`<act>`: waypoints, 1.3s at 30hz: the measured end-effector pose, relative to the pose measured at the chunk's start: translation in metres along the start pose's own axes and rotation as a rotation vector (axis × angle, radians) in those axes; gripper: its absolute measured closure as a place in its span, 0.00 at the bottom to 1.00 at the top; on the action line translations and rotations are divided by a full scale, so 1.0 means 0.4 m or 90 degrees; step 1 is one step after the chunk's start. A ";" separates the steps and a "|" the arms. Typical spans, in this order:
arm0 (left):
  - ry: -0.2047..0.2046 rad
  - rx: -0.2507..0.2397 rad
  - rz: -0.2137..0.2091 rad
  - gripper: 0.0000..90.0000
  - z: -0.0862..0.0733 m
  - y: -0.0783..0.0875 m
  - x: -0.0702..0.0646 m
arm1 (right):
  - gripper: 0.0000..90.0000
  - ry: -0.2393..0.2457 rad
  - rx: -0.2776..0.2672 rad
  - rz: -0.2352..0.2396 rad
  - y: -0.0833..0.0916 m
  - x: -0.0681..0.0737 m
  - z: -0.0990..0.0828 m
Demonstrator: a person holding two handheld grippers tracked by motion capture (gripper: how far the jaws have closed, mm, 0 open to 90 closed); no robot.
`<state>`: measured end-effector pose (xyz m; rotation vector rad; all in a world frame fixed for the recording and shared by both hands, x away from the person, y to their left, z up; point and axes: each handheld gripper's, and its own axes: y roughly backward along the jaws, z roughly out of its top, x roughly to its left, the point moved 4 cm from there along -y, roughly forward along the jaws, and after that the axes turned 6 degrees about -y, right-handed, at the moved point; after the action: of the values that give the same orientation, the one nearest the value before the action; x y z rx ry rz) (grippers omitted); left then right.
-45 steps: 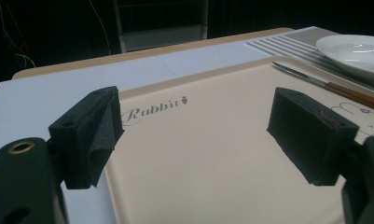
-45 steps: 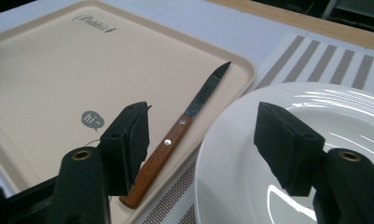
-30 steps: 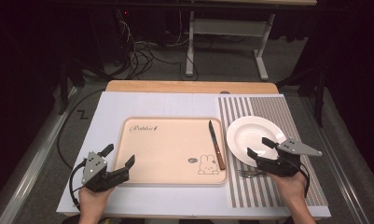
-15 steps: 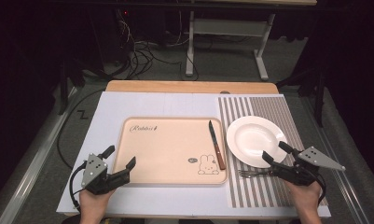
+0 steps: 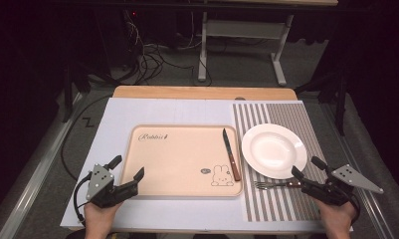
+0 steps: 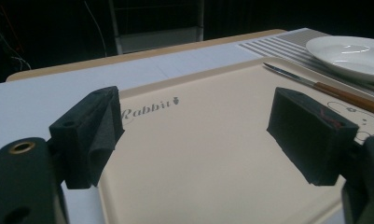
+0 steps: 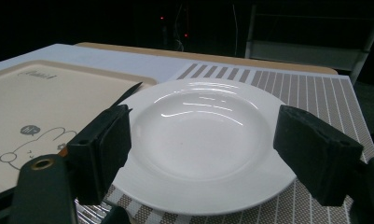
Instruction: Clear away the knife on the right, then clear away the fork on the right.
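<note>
Right gripper (image 5: pixel 306 172): we hold it at the near right corner of the striped placemat (image 5: pixel 281 204), just beside the plate's near rim; its jaws have just been opening and now stand wide apart with nothing between them.
Fork (image 5: pixel 271 184): we see it lying flat on the placemat, just in front of the plate, tines toward the tray, its handle end close to the right gripper's nearer jaw; we cannot tell whether they touch.
Plate (image 5: pixel 273 150): white and deep, it sits on the placemat, just right of the tray; in the right gripper view it shows between our 2 jaws, farther off, not gripped.
Left gripper (image 5: pixel 127 168): we hold it at the tray's near left corner, jaws spread wide and gripping nothing; in the left gripper view the tray's surface shows between the 2 jaws.
Tray (image 5: pixel 177 149): beige, with a rabbit drawing and the word "Rabbit", it lies on the white mat (image 5: pixel 112 124) on the tabletop (image 5: pixel 187 92).
Knife (image 5: pixel 231 154): wooden-handled, it rests on the tray along its right edge, blade pointing away from us.
</note>
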<state>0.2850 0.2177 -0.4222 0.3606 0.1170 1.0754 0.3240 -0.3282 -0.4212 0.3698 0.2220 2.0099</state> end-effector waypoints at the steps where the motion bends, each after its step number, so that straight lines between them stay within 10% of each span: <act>1: 0.000 -0.001 0.000 0.21 0.000 0.001 0.000 | 0.23 -0.002 0.001 -0.001 0.003 -0.003 -0.002; 13: 0.001 0.003 0.007 0.21 -0.003 0.004 -0.001 | 0.26 -0.001 0.049 -0.005 0.029 -0.028 -0.016; 39: 0.002 0.002 0.006 0.21 0.000 0.004 -0.013 | 0.47 0.063 0.324 0.023 0.041 -0.017 -0.002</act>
<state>0.2810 0.2137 -0.4220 0.3628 0.1191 1.0849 0.3130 -0.3416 -0.4179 0.5949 0.8003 1.9921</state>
